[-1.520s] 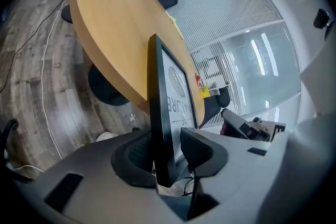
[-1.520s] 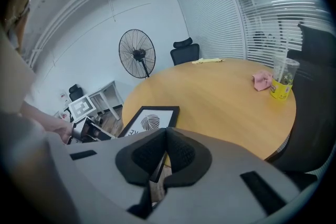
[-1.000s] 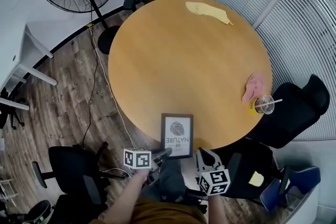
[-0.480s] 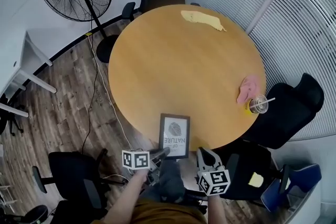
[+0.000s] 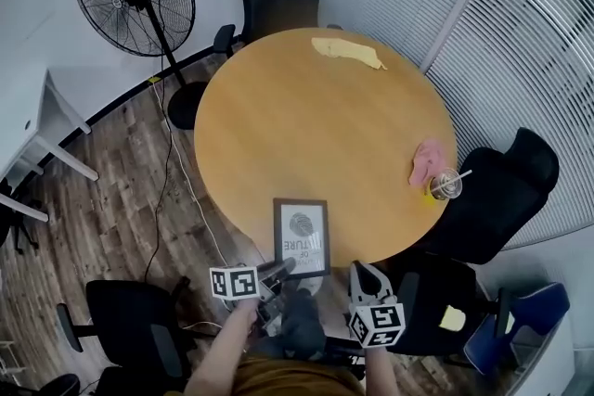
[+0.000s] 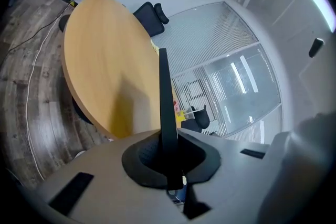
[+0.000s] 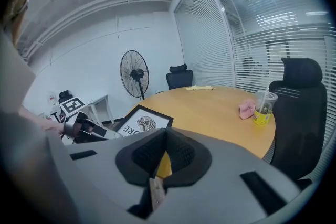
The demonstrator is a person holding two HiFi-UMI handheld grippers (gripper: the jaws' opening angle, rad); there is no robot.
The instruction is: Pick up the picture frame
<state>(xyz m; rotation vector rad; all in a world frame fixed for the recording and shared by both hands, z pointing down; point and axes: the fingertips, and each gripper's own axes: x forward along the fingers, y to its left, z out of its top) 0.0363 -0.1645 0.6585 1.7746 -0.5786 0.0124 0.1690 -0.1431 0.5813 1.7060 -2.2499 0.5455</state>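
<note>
Picture frame [image 5: 301,236]: at near rim of table [image 5: 306,107], print side up. L to R: left gripper [image 5: 284,268] is clamped on frame's near edge, pads [image 6: 137,161] pinching the thin black rim, seen edge-on. Frame appears tilted up off the tabletop. Assessment: grip made, lift begun, frame not yet clear of table. The right gripper [image 5: 366,277], just beside frame, has fingers pressed together on nothing and takes no part in the hold.

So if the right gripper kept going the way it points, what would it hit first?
Probably the wooden table, near its front edge, just right of the picture frame. The right gripper aims slightly down at it, though depth is hard to judge.
</note>
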